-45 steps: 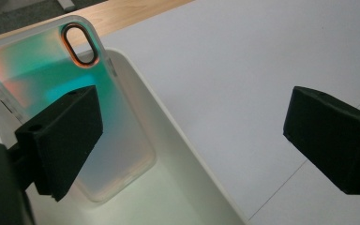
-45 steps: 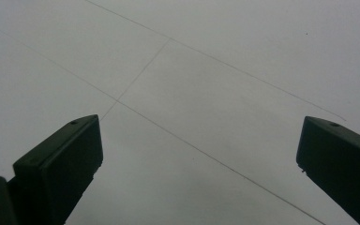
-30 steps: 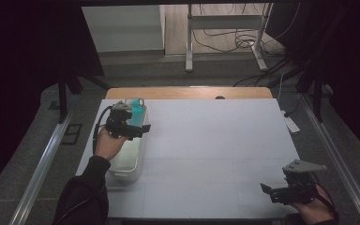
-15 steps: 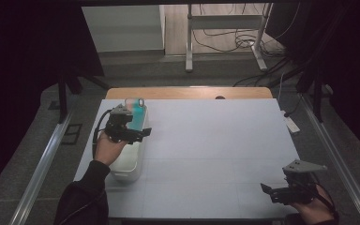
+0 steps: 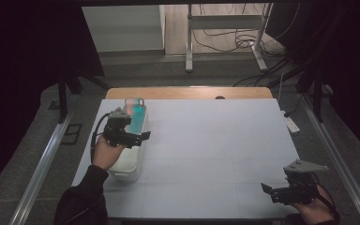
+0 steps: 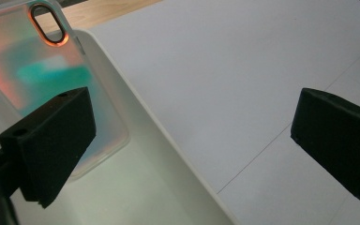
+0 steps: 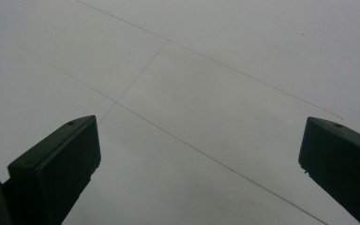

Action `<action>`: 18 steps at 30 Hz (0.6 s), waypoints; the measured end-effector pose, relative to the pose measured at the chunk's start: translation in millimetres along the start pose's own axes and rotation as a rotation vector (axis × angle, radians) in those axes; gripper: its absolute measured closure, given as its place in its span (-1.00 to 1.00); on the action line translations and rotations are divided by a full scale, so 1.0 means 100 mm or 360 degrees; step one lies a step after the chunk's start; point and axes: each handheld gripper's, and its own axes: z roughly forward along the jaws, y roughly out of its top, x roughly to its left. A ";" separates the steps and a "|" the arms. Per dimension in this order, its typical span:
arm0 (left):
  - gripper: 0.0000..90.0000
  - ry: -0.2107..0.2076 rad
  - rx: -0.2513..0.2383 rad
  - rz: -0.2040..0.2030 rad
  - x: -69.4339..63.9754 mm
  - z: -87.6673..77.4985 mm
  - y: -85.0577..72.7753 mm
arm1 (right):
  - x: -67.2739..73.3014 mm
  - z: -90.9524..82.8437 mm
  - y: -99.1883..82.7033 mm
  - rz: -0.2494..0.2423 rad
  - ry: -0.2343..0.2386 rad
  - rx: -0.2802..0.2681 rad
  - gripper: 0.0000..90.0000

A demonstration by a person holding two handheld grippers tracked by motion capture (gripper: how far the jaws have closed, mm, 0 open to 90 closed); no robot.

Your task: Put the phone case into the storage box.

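A clear iridescent phone case (image 5: 135,108), pink and teal with an oval camera hole, leans at the far end of a long white tray (image 5: 138,154) on the left of the table. My left gripper (image 5: 140,138) hovers open over the tray's middle, jaws pointing right. In the left gripper view the phone case (image 6: 33,70) lies past the left jaw, and the tray rim (image 6: 168,140) runs between the wide-apart jaws of the left gripper (image 6: 192,140). My right gripper (image 5: 269,190) stands open at the near right corner; the right gripper (image 7: 197,164) looks at bare table cover.
A white cover (image 5: 215,140) with faint fold lines spreads over the table, with a wooden strip (image 5: 187,92) along its far edge. A white power strip (image 5: 290,124) lies off the right edge. Metal stand legs and cables are on the floor beyond.
My left gripper has drifted slightly toward the near side above the tray, still open. The right gripper has stayed put.
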 end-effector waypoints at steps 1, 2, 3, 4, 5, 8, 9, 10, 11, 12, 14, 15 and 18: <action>-0.98 0.0001 -0.0004 -0.0003 -0.01 -0.01 -0.01 | 0.00 0.00 0.00 0.0002 -0.0001 -0.0002 -1.00; -0.98 0.0001 -0.0004 -0.0003 -0.01 -0.01 -0.01 | 0.00 0.00 0.00 0.0004 -0.0001 -0.0002 -1.00; -0.98 0.0001 -0.0007 -0.0003 -0.01 -0.02 -0.02 | 0.00 0.00 0.00 0.0004 -0.0001 -0.0002 -1.00; -0.99 0.0001 -0.0008 -0.0006 -0.02 -0.03 -0.03 | 0.00 0.00 0.00 0.0005 -0.0002 -0.0002 -1.00; -0.99 0.0002 -0.0009 -0.0002 -0.02 -0.03 -0.03 | 0.00 0.00 0.00 0.0004 -0.0002 -0.0002 -1.00; -0.99 0.0001 -0.0009 0.0000 -0.04 -0.05 -0.05 | 0.00 0.00 0.00 0.0001 -0.0001 0.0000 -1.00; -0.99 0.0001 -0.0009 0.0000 -0.04 -0.05 -0.05 | 0.00 0.00 0.00 0.0001 -0.0001 0.0000 -1.00; -0.99 -0.0002 -0.0010 0.0002 -0.06 -0.06 -0.06 | 0.00 0.00 0.00 0.0002 -0.0002 -0.0002 -1.00; -0.99 -0.0001 -0.0014 0.0006 -0.07 -0.06 -0.07 | 0.00 0.00 0.00 0.0001 -0.0001 -0.0002 -1.00; -0.99 -0.0003 -0.0016 0.0006 -0.08 -0.07 -0.07 | 0.00 0.00 0.00 0.0001 -0.0001 -0.0001 -1.00; -0.99 -0.0004 -0.0020 0.0011 -0.10 -0.09 -0.08 | 0.00 0.00 0.00 0.0000 0.0000 0.0001 -1.00; -0.99 -0.0004 -0.0020 0.0011 -0.10 -0.09 -0.08 | 0.00 0.00 0.00 0.0000 0.0000 0.0001 -1.00; -0.99 -0.0013 -0.0027 0.0016 -0.13 -0.11 -0.10 | 0.00 0.00 0.00 0.0000 0.0001 0.0001 -1.00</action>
